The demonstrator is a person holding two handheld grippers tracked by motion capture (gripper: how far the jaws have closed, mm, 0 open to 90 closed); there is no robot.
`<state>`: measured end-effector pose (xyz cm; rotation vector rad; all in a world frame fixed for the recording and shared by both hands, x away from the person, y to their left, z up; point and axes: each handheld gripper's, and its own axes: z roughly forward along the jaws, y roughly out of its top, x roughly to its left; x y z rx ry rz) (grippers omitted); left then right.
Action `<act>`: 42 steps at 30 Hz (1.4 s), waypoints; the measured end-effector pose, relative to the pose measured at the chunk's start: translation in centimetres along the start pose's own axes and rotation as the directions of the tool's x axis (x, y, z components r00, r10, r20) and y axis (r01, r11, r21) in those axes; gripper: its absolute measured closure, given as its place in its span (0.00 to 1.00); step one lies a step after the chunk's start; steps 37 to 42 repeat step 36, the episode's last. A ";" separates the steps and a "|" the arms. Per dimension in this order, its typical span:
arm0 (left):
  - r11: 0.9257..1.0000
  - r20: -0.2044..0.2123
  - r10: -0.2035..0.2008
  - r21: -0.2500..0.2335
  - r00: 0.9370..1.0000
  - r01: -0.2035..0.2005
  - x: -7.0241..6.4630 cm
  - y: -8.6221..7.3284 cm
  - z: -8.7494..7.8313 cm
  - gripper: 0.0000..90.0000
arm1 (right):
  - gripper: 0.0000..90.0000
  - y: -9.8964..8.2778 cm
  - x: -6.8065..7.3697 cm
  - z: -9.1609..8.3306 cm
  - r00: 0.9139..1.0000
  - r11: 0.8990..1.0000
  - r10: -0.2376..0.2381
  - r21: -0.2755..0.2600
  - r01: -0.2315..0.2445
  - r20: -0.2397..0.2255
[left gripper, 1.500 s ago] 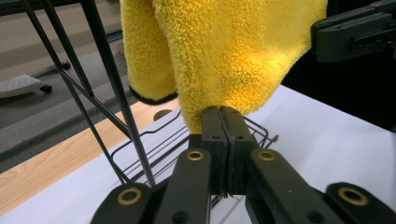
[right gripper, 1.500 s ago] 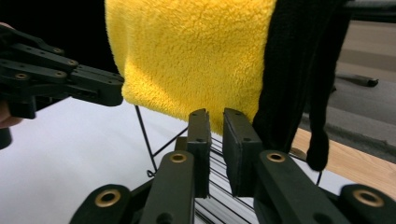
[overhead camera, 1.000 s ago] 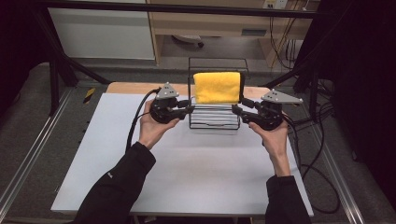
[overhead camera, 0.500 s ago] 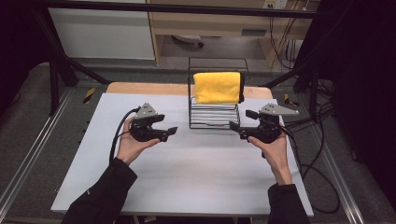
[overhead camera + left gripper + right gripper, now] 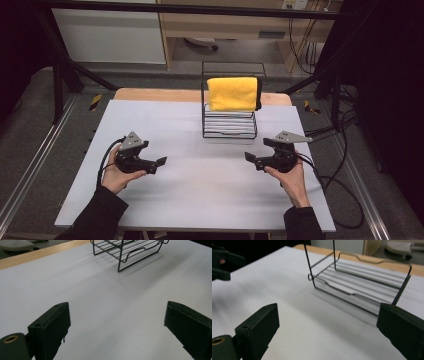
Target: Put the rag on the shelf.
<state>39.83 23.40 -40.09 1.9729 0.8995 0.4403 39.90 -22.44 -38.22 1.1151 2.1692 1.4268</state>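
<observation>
Now both claws are released and hold nothing: the left claw (image 5: 161, 161) and right claw (image 5: 248, 156), jaws just opened wide, sit low over the bare white surface (image 5: 200, 200), well apart from the wire rack (image 5: 229, 125). The yellow towel (image 5: 233, 93) hangs over the rack's top bar. Draped loosely, it might slide off if the light rack gets bumped.

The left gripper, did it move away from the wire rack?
Yes. The left gripper moved left and toward the person, away from the wire rack, its jaws just opening, empty.
</observation>
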 end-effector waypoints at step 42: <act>0.999 -0.034 -0.031 0.041 0.999 0.032 2.2 -7.2 -3.2 0.09 | 0.01 -7.9 -1.5 -1.8 1.000 0.995 0.028 0.095 -0.028 0.001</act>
